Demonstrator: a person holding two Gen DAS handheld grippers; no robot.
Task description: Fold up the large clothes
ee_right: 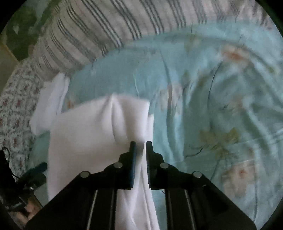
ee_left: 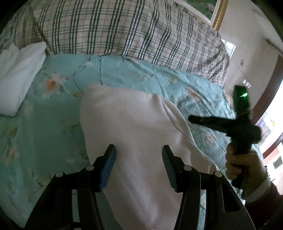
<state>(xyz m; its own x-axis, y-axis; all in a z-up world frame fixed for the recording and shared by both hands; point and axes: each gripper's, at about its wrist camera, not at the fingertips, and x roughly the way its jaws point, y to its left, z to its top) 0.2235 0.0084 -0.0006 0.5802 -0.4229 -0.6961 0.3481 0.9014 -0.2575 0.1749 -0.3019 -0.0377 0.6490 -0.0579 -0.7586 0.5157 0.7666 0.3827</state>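
1. Nearest in the left wrist view, the left gripper (ee_left: 139, 150) has its jaws spread wide, and its blue ribbed pads (ee_left: 109, 166) stand clear on either side of the white garment (ee_left: 134, 141), gripping nothing.
2. In the right wrist view the right gripper (ee_right: 141, 146) has its jaws drawn close together, with a narrow ridge of the white garment (ee_right: 84, 138) pinched between them; the cloth runs down between the fingers toward the camera.
3. The garment lies partly folded on the light blue floral bedspread (ee_left: 58, 127), a soft crease running along its upper part.
4. To the right in the left view, the person's hand (ee_left: 245, 166) grips the handle of the right gripper, seen from the side, with a green light (ee_left: 243, 94) glowing on its top.
5. Farther off at the left, a folded white cloth (ee_left: 17, 77) rests on the bedspread.
6. Beyond it lies a plaid pillow (ee_left: 123, 30), with a gold picture frame (ee_left: 219, 14) on the wall behind.
7. No brand, label or writing can be read anywhere; the right view is blurred.
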